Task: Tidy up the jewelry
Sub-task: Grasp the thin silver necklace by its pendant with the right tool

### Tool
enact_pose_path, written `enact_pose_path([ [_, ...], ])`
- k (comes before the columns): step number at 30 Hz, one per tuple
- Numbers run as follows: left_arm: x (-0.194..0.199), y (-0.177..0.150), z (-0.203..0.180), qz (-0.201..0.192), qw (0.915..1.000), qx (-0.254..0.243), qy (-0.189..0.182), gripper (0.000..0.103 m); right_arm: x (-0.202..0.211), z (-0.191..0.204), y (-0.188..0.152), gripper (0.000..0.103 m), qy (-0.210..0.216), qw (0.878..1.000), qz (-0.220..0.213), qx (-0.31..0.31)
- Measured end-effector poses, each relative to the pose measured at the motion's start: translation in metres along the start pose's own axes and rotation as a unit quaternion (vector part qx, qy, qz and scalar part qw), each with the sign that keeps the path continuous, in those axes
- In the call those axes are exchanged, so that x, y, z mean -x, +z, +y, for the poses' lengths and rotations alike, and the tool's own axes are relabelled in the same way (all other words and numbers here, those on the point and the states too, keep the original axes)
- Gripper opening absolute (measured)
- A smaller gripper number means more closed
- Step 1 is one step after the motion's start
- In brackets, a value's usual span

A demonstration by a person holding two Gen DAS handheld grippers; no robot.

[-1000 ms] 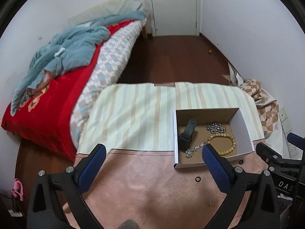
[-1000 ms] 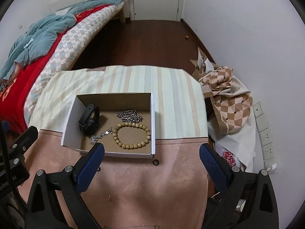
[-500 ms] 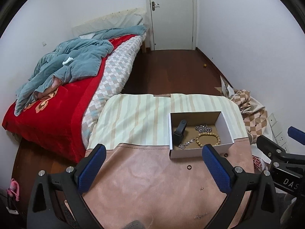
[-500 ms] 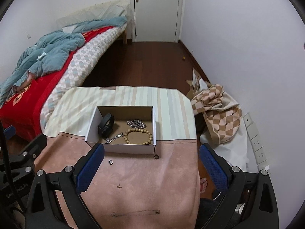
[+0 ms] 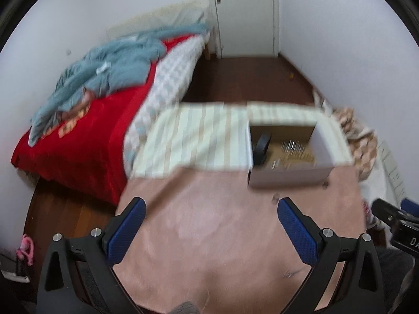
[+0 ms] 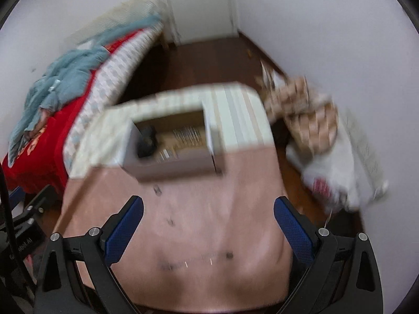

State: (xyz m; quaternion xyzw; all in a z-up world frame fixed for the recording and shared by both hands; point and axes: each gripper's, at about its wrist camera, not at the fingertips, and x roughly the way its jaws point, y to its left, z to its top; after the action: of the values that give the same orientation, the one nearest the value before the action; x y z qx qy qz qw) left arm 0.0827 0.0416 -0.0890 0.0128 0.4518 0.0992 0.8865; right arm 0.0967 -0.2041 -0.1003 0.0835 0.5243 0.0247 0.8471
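Left wrist view: motion-blurred, looking over a table covered with a pinkish-brown cloth [image 5: 209, 222] near the camera and a striped cloth [image 5: 199, 141] farther off.
Surroundings: a bed with a red cover [image 5: 78, 146] and a crumpled blue-grey blanket [image 5: 112, 65] lies left of the table; a white door [image 5: 246, 13] stands at the far end of a dark wood floor [image 5: 248, 78]; a checked fabric heap [image 5: 358, 130] lies on the floor to the right.
In the way: nothing sits between either pair of fingers; only bare pinkish cloth lies there.
Left gripper [image 5: 210, 210]: jaws spread wide, holding nothing, above the near cloth.
Right gripper [image 6: 208, 209]: jaws spread wide too, holding nothing; its black body shows at the right edge of the left wrist view.
Jewelry box [image 5: 288, 175]: a white open cardboard box on the table, ahead of the left gripper and to its right, well apart from the blue pads [image 5: 296, 233]. In the right wrist view the box [image 6: 170, 167] lies ahead and slightly left.
Box contents: a black band-like item [image 5: 262, 145] leans at the left side; a silvery chain [image 5: 293, 146] and tan beads [image 5: 303, 157] lie on the brown floor, blurred.
Loose pieces: small dark items [image 6: 157, 191] lie on the pinkish cloth just before the box; too blurred to identify.
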Motion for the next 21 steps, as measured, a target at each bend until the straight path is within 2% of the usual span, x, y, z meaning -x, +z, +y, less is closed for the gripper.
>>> enact_pose_path([
  [2,-0.019,-0.016,-0.003,0.027,0.9996,-0.004,0.007,0.103,-0.025,-0.016,-0.02,0.099,0.002,0.999,0.036,-0.02],
  [4,-0.036,-0.031,-0.006,0.048,0.9987,-0.012,0.014,0.103,-0.05,-0.03,-0.04,0.08,-0.001,0.997,0.067,-0.034],
  [7,-0.06,-0.05,-0.011,0.08,0.9962,-0.024,0.023,0.103,-0.076,-0.045,-0.06,0.065,0.0,0.995,0.089,-0.054],
  [11,-0.079,-0.064,-0.016,0.11,0.9932,-0.032,0.024,0.103,-0.092,-0.046,-0.072,0.056,-0.004,0.995,0.085,-0.045],
  [15,-0.086,-0.067,-0.021,0.115,0.9922,-0.04,0.024,0.103,-0.098,-0.039,-0.073,0.049,-0.012,0.997,0.073,-0.024],
  [17,-0.089,-0.068,-0.024,0.117,0.992,-0.042,0.025,0.103,-0.099,-0.035,-0.07,0.039,-0.015,0.998,0.067,-0.014],
  [18,-0.09,-0.068,-0.026,0.117,0.9919,-0.043,0.024,0.103,-0.098,-0.033,-0.068,0.026,-0.016,0.998,0.067,-0.009],
  [19,-0.09,-0.068,-0.027,0.118,0.9917,-0.044,0.023,0.103,-0.099,-0.03,-0.069,0.018,-0.024,0.998,0.065,0.001],
  [21,-0.093,-0.069,-0.031,0.122,0.991,-0.048,0.023,0.103,-0.097,-0.028,-0.072,0.01,-0.028,0.998,0.063,0.011],
])
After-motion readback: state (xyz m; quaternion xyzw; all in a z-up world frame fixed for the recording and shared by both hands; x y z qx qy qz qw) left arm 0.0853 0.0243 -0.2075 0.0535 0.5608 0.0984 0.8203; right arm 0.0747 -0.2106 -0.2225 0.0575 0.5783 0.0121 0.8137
